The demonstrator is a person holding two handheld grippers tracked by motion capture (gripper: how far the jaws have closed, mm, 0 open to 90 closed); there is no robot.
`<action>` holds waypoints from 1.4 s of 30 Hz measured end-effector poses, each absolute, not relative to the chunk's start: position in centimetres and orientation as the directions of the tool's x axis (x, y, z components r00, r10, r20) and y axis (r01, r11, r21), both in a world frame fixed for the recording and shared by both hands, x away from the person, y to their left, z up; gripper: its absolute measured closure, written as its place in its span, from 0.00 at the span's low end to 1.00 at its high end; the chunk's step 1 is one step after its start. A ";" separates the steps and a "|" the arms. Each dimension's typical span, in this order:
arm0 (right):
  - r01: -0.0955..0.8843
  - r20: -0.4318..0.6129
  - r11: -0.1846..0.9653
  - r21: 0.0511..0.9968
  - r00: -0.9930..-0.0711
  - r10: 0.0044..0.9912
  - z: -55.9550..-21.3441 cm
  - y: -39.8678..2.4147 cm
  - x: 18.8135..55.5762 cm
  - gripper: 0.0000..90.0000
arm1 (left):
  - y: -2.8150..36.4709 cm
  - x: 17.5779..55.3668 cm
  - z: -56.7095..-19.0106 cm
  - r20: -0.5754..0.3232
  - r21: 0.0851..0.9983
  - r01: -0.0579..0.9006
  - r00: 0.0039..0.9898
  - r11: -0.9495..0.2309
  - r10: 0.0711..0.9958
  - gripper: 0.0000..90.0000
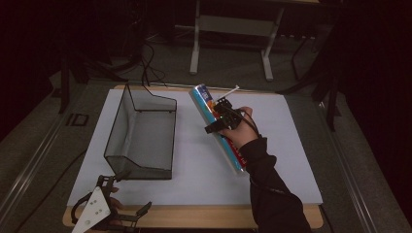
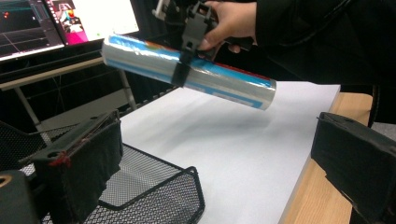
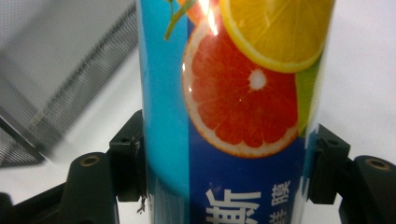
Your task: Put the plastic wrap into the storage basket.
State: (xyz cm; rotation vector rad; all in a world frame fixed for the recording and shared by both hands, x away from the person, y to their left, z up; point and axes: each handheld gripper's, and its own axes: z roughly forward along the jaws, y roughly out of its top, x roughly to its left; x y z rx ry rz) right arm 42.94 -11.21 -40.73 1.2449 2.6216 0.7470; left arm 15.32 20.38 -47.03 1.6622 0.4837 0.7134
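Observation:
A long blue tube [image 1: 203,98] with citrus fruit printed on it hangs tilted above the white mat [image 1: 272,145], right of centre. My right gripper [image 1: 218,118] is shut on it near its middle. In the right gripper view the two jaws of the right gripper [image 3: 226,168] press on both sides of the tube [image 3: 233,93]. In the left gripper view the tube [image 2: 224,84] slants down to the right, clear of the mat. A black wire mesh basket [image 1: 116,131] stands on the mat's left part. My left gripper [image 1: 131,193] rests open and empty at the table's front left edge.
The mat covers most of a wooden table [image 1: 194,218]. The basket's near corner [image 2: 154,186] lies just ahead of the left jaw. Monitors [image 2: 70,18] stand on a desk behind. A desk frame [image 1: 233,34] and cables [image 1: 150,68] lie on the floor beyond the table.

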 end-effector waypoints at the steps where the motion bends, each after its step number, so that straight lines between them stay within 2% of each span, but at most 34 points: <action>1: 0.688 0.086 0.528 0.497 -0.645 0.759 -40.5 -11.0 42.9 0.35 | 20.4 15.3 -47.0 0.192 0.975 -0.066 0.724 -0.211 0.662 0.03; 5: 0.682 0.077 0.514 0.521 -0.637 0.767 -39.6 -10.0 42.9 0.35 | 20.4 15.3 -47.0 0.190 0.976 -0.067 0.725 -0.208 0.661 0.03; 22: 0.681 0.176 0.405 0.610 -0.615 0.769 -35.4 -4.6 43.0 0.35 | 20.5 15.4 -46.9 0.188 0.977 -0.072 0.726 -0.199 0.661 0.03; 42: 0.667 0.287 0.270 0.695 -0.601 0.746 -34.7 0.5 42.9 0.35 | 20.8 15.2 -46.7 0.181 0.980 -0.073 0.723 -0.188 0.667 0.03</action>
